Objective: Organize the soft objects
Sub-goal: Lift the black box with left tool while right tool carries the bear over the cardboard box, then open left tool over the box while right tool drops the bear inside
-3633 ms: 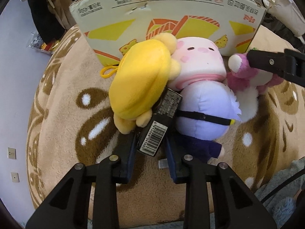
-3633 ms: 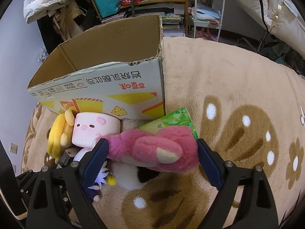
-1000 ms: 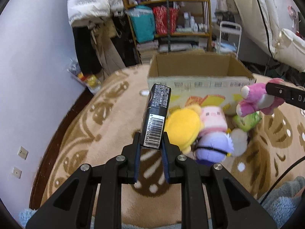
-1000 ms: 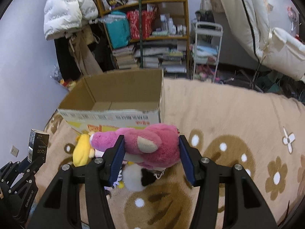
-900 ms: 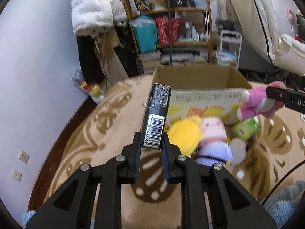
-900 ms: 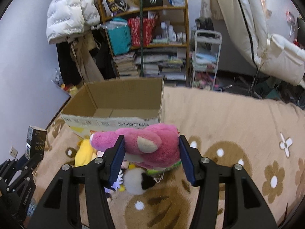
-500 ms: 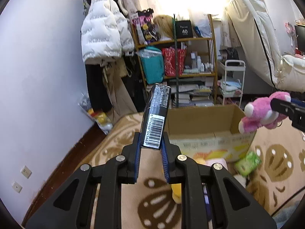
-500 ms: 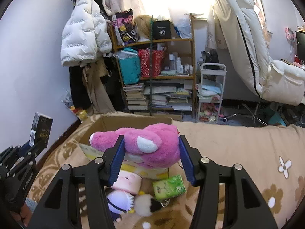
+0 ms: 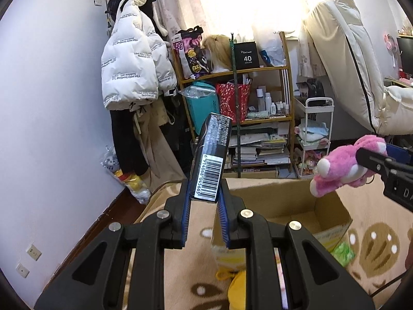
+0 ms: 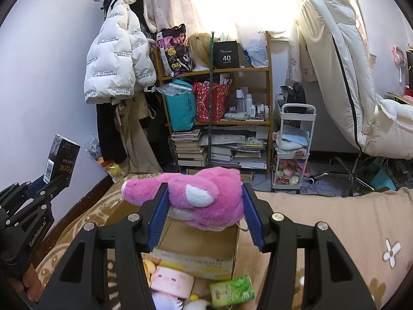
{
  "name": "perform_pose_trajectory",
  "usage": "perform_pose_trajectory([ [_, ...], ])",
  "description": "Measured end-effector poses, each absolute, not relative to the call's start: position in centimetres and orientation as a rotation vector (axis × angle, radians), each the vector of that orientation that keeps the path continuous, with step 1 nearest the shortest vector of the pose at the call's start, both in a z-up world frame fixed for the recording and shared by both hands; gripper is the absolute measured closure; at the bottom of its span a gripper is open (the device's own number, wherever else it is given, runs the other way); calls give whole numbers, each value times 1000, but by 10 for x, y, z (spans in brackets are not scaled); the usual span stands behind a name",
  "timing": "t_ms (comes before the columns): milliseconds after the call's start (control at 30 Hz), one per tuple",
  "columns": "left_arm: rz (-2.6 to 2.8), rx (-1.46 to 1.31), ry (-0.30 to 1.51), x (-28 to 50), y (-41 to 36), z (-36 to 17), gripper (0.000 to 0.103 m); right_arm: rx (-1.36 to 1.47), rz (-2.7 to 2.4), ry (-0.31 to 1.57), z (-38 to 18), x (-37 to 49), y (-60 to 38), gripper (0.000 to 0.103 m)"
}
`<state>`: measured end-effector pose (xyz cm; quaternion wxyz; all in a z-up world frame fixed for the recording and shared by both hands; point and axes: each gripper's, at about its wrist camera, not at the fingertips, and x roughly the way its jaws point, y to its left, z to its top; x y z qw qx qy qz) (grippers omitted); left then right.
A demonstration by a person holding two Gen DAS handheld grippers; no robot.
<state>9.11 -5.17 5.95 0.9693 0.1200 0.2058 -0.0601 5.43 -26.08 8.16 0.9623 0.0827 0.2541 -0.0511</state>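
Left claw (image 9: 205, 201): clamped on one black barcoded box (image 9: 211, 160), upright, raised at 12 o'clock.
Right claw (image 10: 205, 204): squeezing one pink plush bear (image 10: 196, 196), held above the cardboard box (image 10: 196, 255).
Rug (image 10: 335, 232): one pink-faced plush (image 10: 171, 280), one yellow plush (image 10: 149, 264), one green tissue pack (image 10: 232, 290) at 6 o'clock of the carton.

A: What sits between the right gripper (image 10: 205, 204) fingers?
B: A pink plush (image 10: 204, 196), squeezed from both sides.
A: Below them?
B: An open box (image 10: 196, 242), a pink-faced toy (image 10: 171, 280), a green pack (image 10: 232, 292).
A: Left of them?
B: The left gripper (image 10: 55, 178), clamping a black carton (image 10: 62, 162).
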Motion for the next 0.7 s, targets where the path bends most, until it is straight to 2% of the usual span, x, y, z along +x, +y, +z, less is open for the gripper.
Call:
perform_pose_trajectory([
  [233, -132, 255, 431, 113, -66, 40, 83, 155, -97, 517, 72, 69, -264, 45],
  [700, -173, 274, 574, 148, -78, -17, 83, 207, -85, 627, 22, 92, -275, 45],
])
